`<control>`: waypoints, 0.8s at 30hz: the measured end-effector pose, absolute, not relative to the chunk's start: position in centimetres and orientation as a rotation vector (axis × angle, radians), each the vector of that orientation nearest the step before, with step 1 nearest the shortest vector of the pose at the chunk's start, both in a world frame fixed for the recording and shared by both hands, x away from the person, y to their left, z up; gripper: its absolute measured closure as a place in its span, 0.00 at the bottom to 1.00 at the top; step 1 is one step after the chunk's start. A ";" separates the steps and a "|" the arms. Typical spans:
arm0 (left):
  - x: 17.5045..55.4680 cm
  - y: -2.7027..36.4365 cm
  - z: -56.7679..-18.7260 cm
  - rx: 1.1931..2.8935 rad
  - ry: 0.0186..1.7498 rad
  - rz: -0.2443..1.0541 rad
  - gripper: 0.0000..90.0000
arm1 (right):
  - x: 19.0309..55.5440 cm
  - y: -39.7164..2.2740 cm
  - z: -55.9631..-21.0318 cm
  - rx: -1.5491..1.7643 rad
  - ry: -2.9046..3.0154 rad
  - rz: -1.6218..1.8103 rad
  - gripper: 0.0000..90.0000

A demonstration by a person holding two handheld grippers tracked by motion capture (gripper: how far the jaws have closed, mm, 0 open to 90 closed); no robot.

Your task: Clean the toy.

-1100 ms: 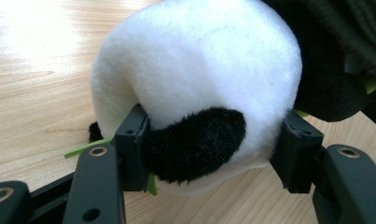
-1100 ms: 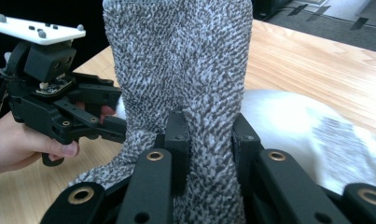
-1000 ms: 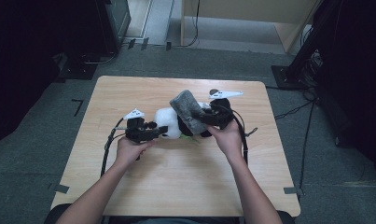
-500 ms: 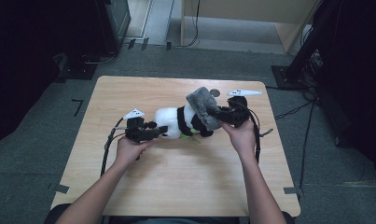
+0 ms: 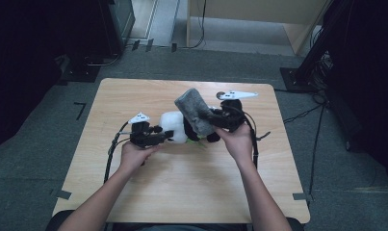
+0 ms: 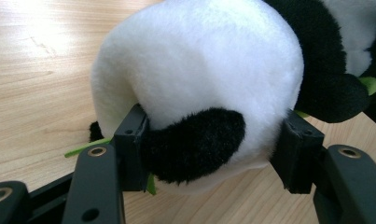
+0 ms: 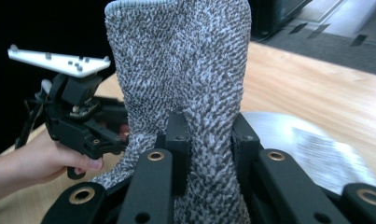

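Desk point(image 5: 148, 192): a rectangular top of pale wood with fine grain and rounded corners, set on a grey floor.
Left gripper point(image 5: 163, 137): a black two-jaw tool with a white three-cornered plate, held level in the left hand point(image 5: 134, 155). In the left gripper view point(image 6: 213, 154) the jaws are seen clamped on the toy panda, the square pads sunk into the plush on both sides.
Toy panda point(image 5: 174, 127): a soft, rounded plush body of white pile with black patches, lain on the desk near its middle. In the left gripper view point(image 6: 199, 74) a black fuzzy patch is seen between the pads, and thin green strips are seen under the body.
Sock point(image 5: 195, 109): a knitted tube of speckled grey and white yarn, stood tilted over the panda's right end. In the right gripper view point(image 7: 185, 70) a coarse ribbed weave and a hemmed edge at the top are shown.
Right gripper point(image 5: 215, 118): held in the right hand point(image 5: 237, 142); its jaws are closed tight on a fold of the sock point(image 7: 208, 140).
Flat disc point(image 7: 311, 149): a shiny round shape with a printed label, lain on the desk behind the sock.
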State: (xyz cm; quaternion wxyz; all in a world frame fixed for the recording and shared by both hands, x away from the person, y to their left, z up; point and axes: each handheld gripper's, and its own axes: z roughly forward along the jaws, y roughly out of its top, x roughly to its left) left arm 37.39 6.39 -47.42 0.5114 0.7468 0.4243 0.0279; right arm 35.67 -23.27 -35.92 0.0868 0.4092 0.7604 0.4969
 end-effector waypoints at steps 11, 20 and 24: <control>37.0 5.8 -47.4 1.790 1.022 0.069 0.44 | 36.6 -17.8 -38.5 1.148 2.409 1.432 0.83; 37.1 5.9 -47.5 1.788 1.030 0.063 0.44 | 37.1 -16.0 -40.3 1.141 2.441 1.381 0.79; 37.1 5.8 -47.5 1.789 1.028 0.065 0.44 | 37.1 -16.1 -40.4 1.121 2.432 1.352 0.78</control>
